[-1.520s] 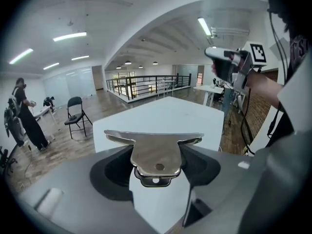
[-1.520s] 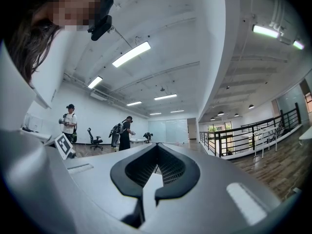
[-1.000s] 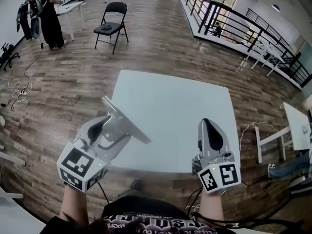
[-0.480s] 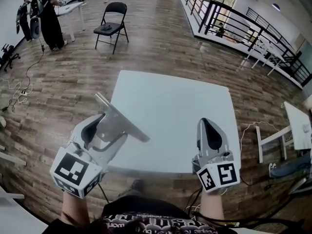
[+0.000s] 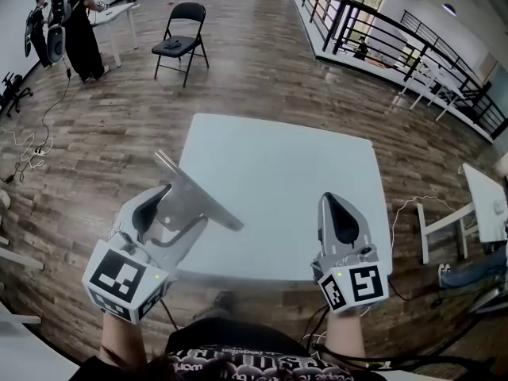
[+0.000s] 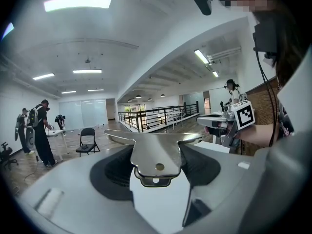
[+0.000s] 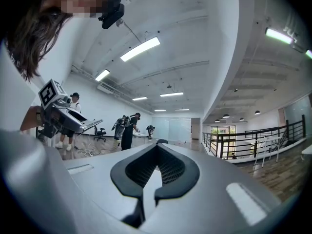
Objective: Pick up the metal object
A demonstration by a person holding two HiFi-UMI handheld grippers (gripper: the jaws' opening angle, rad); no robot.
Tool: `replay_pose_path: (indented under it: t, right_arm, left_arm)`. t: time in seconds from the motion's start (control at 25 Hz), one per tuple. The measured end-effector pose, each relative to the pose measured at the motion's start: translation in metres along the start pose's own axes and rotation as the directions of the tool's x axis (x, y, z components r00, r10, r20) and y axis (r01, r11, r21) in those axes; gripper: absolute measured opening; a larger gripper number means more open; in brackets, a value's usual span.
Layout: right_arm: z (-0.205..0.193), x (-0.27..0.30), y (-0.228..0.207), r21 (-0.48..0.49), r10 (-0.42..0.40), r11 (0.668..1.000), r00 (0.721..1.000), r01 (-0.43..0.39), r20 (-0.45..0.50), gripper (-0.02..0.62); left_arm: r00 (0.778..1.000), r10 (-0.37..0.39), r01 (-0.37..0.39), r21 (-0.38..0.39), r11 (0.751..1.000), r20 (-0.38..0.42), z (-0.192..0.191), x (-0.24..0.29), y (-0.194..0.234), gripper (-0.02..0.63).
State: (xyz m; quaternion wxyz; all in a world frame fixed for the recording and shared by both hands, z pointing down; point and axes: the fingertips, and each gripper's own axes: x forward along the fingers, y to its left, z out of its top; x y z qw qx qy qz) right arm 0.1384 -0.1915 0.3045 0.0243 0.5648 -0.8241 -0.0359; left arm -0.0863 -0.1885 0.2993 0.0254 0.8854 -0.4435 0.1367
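The metal object (image 5: 194, 193) is a flat, shiny T-shaped plate with a small hole near its stem. My left gripper (image 5: 171, 213) is shut on its stem and holds it up above the near left corner of the white table (image 5: 278, 181). In the left gripper view the metal object (image 6: 157, 152) sits between the black pads (image 6: 114, 169), its wide bar pointing away. My right gripper (image 5: 343, 217) hovers over the table's near right edge. In the right gripper view the right gripper (image 7: 156, 165) has its jaws together with nothing between them.
A black folding chair (image 5: 181, 42) stands on the wooden floor beyond the table. People (image 5: 75, 22) stand by a white table at the far left. A black railing (image 5: 381, 34) runs along the far right. Another white table (image 5: 484, 205) is at the right edge.
My left gripper, with the metal object in it, has shifted slightly left and down compared with a second ago. The right gripper has barely moved.
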Motion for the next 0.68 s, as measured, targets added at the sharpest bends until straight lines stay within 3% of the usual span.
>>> replay_pose_path:
  t: [0.68]
  right_arm:
    - [0.0009, -0.0073, 0.0013, -0.009, 0.0, 1.0, 1.0, 0.0, 0.005, 0.009]
  left_arm:
    - [1.0, -0.011, 0.011, 0.011, 1.0, 0.0, -0.0062, -0.0024, -0.0045, 0.289]
